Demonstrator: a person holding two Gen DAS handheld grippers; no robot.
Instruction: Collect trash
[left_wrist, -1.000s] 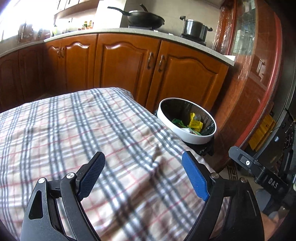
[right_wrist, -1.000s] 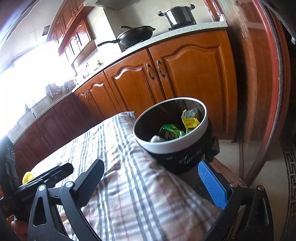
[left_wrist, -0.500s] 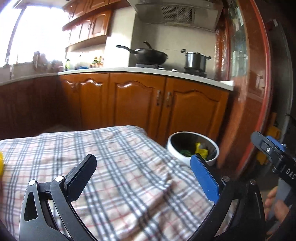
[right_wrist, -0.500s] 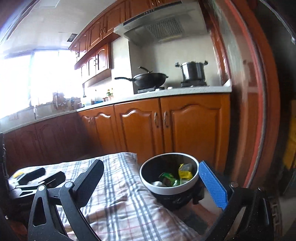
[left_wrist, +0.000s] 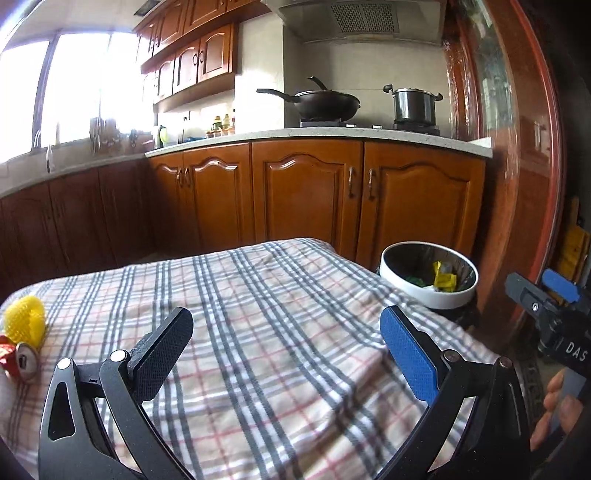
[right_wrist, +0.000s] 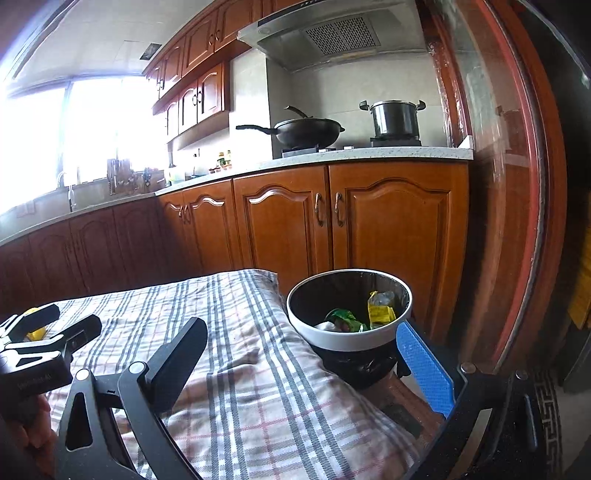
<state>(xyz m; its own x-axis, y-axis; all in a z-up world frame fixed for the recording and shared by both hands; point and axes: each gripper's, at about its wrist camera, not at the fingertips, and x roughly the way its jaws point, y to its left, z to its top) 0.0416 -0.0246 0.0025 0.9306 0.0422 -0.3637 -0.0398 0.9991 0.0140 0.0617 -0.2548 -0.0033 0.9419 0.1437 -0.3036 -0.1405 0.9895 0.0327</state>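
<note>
A white-rimmed trash bin (left_wrist: 428, 291) with a black liner stands off the table's right end; it holds yellow and green wrappers and also shows in the right wrist view (right_wrist: 349, 341). On the plaid tablecloth (left_wrist: 280, 332) at the far left lie a yellow foam net (left_wrist: 25, 325) and a crushed red can (left_wrist: 20, 363). My left gripper (left_wrist: 286, 350) is open and empty above the cloth. My right gripper (right_wrist: 306, 365) is open and empty, near the bin's front rim. The yellow net shows partly behind the left gripper in the right wrist view (right_wrist: 35, 334).
Wooden kitchen cabinets (left_wrist: 306, 199) stand behind the table, with a wok (left_wrist: 325, 103) and a steel pot (left_wrist: 413, 105) on the stove. A red-framed door (left_wrist: 517, 184) is on the right. The floor drops off past the table's right edge.
Both grippers have tilted up and pulled back from the bin. The left view now takes in the yellow net and the can at the far left. Both stay open.
</note>
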